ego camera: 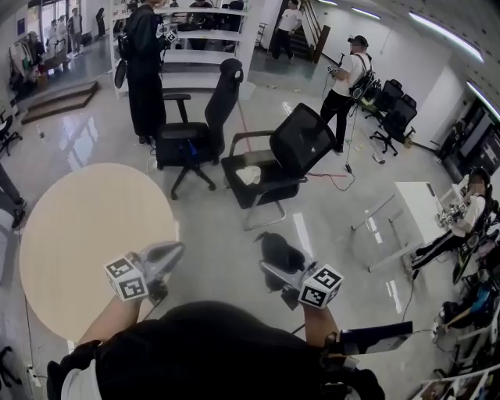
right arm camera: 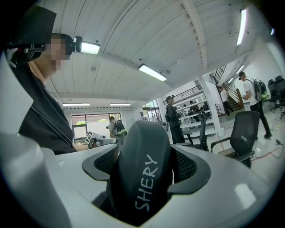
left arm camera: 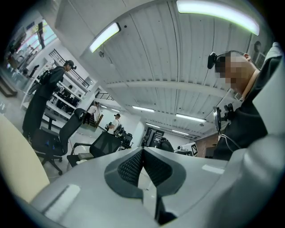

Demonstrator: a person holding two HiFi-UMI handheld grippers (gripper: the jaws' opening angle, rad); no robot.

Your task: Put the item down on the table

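Head view: left gripper [ego camera: 173,250] just beside round beige table [ego camera: 86,234]; right gripper [ego camera: 273,264] over bare floor, apart from the table, gripping black SHERY-marked item [ego camera: 281,246]. Left gripper view: jaws pressed together, nothing between. Right gripper view: jaws clamped on the item's sides.

This is a large open-plan office or lab floor. A glossy pale floor [ego camera: 219,258] runs the whole width, and long strip lights [right arm camera: 152,72] are set in a ribbed white ceiling [left arm camera: 151,53]. Black office chairs stand loose in the middle: a swivel chair [ego camera: 195,129] and a mesh-back chair [ego camera: 277,160]. Nearby are a round worktop [ego camera: 86,242] and a white desk [ego camera: 418,207]. White shelving [ego camera: 199,47] lines the far side, with a staircase [ego camera: 312,23] beside it. A cable [ego camera: 336,176] trails across the floor. A person in black [ego camera: 144,70] stands by the shelving, and another in a white shirt [ego camera: 344,86] wears a backpack.
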